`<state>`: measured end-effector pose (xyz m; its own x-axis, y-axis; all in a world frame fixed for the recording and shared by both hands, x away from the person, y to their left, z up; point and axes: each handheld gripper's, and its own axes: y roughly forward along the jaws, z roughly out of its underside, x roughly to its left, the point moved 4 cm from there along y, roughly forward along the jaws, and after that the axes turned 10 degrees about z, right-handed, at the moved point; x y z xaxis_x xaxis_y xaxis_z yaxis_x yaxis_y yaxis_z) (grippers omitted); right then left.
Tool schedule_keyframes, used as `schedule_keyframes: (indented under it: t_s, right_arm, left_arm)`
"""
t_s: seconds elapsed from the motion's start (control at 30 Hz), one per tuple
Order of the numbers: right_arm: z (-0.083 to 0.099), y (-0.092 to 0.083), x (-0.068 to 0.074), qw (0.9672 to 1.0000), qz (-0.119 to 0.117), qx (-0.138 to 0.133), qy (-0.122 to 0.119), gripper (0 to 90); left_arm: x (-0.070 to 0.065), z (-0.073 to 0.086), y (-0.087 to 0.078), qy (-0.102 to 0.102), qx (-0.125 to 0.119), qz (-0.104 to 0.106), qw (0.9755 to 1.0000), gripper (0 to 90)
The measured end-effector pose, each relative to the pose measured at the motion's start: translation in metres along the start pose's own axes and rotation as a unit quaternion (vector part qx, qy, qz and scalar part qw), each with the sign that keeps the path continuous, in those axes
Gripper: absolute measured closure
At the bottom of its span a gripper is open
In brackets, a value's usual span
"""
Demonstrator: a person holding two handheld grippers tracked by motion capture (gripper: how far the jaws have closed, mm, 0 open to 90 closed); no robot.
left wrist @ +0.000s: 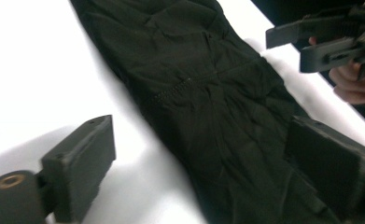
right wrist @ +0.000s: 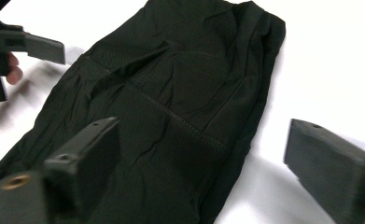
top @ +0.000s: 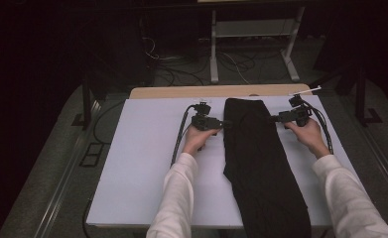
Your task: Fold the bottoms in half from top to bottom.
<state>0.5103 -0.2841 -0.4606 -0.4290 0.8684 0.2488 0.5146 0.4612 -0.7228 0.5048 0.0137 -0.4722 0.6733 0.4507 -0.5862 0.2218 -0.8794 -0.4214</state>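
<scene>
High view: black trousers (top: 256, 163) lie lengthwise down the white table (top: 142, 168), folded into a long strip, the waist end at the far edge. The left gripper (top: 222, 124) sits at the trousers' left edge near the waist; the right gripper (top: 272, 119) sits at the right edge, opposite.

Left gripper view: the jaws stand wide apart, one over bare table beside the trousers (left wrist: 208, 102), the other over the cloth. Nothing is clamped. The right gripper (left wrist: 287, 46) hovers beyond the trousers.

Right gripper view: the jaws stand wide apart, straddling the edge of the trousers (right wrist: 171, 107) without pressing it. The left gripper (right wrist: 12, 70) appears across the cloth.
</scene>
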Motion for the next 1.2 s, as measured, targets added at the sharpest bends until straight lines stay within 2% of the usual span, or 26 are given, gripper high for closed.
schedule_keyframes:
  t_s: [0.07, 0.1, 0.37, 0.43, 0.5, 0.53, 0.57, 0.6, 0.63, 0.67, 0.7, 0.73, 0.77, 0.8, 0.83, 0.87, 0.9, 0.97, 1.0, 1.2]
  right_arm:
    - [-0.001, 0.003, -0.002, 0.9999, 0.0, 0.009, 0.008, 16.0]
    - [0.0, 0.005, -0.005, 0.9997, -0.008, 0.017, 0.015, 22.4]
    - [0.004, 0.012, -0.007, 0.9992, -0.003, 0.038, 0.013, 32.4]
    - [0.006, 0.014, -0.007, 0.9991, 0.004, 0.043, 0.008, 35.9]
    - [0.006, 0.014, -0.007, 0.9991, 0.0, 0.042, 0.01, 38.1]
    - [0.006, 0.015, -0.008, 0.999, -0.003, 0.041, 0.018, 42.6]
    - [0.006, 0.015, -0.008, 0.999, -0.003, 0.041, 0.018, 42.6]
    - [0.006, 0.015, -0.008, 0.999, -0.005, 0.04, 0.021, 44.7]
    - [0.007, 0.015, -0.007, 0.9989, 0.003, 0.041, 0.021, 50.1]
    - [0.007, 0.015, -0.007, 0.9989, 0.003, 0.041, 0.021, 50.1]
    - [0.007, 0.015, -0.006, 0.9988, 0.012, 0.045, 0.016, 58.2]
    - [0.008, 0.015, -0.006, 0.9987, 0.017, 0.046, 0.014, 61.7]
    - [0.008, 0.015, -0.006, 0.9987, 0.017, 0.046, 0.014, 61.7]
    - [0.01, 0.016, -0.004, 0.9986, 0.015, 0.048, 0.016, 69.3]
    - [0.01, 0.016, -0.004, 0.9986, 0.015, 0.048, 0.016, 69.3]
    - [0.01, 0.016, -0.003, 0.9986, 0.015, 0.048, 0.017, 73.1]
    - [0.012, 0.017, -0.001, 0.9986, 0.014, 0.045, 0.021, 79.2]
    - [0.013, 0.017, -0.001, 0.9986, 0.015, 0.043, 0.025, 80.1]
    - [0.015, 0.016, 0.0, 0.9987, 0.013, 0.035, 0.036, 81.5]
    - [0.023, 0.009, 0.0, 0.9981, -0.004, 0.004, 0.061, 82.4]
  left_arm:
    - [0.0, -0.001, 0.002, -0.006, -0.004, 0.007, 1.0, 13.5]
    - [0.0, -0.002, 0.003, -0.009, -0.004, 0.008, 0.9999, 14.3]
    - [0.007, 0.0, 0.007, -0.027, 0.0, 0.007, 0.9996, 19.9]
    - [0.008, 0.002, 0.01, -0.027, 0.005, 0.008, 0.9996, 25.9]
    - [0.007, 0.003, 0.013, -0.029, 0.003, 0.013, 0.9995, 32.5]
    - [0.007, 0.002, 0.015, -0.031, -0.003, 0.007, 0.9995, 36.2]
    - [0.007, 0.002, 0.015, -0.031, -0.003, 0.007, 0.9995, 40.1]
    - [0.007, 0.002, 0.015, -0.033, -0.004, -0.002, 0.9995, 40.1]
    - [0.008, 0.002, 0.016, -0.036, -0.007, -0.01, 0.9993, 51.8]
    - [0.008, 0.001, 0.016, -0.037, -0.009, -0.009, 0.9992, 51.8]
    - [0.008, 0.002, 0.017, -0.039, -0.01, -0.009, 0.9991, 59.3]
    - [0.009, 0.002, 0.018, -0.043, -0.009, -0.02, 0.9988, 61.4]
    - [0.009, 0.002, 0.018, -0.043, -0.009, -0.02, 0.9988, 64.0]
    - [0.01, 0.003, 0.019, -0.047, -0.009, -0.015, 0.9987, 67.2]
    - [0.01, 0.003, 0.019, -0.047, -0.009, -0.015, 0.9987, 69.9]
    - [0.01, 0.004, 0.019, -0.048, -0.007, -0.016, 0.9987, 69.9]
    - [0.01, 0.005, 0.021, -0.049, -0.005, -0.02, 0.9986, 77.2]
    - [0.009, 0.006, 0.023, -0.047, -0.001, -0.018, 0.9987, 80.0]
    - [0.007, 0.006, 0.023, -0.047, -0.001, -0.018, 0.9987, 85.7]
    - [0.003, 0.003, 0.019, -0.043, -0.007, -0.016, 0.9989, 87.7]
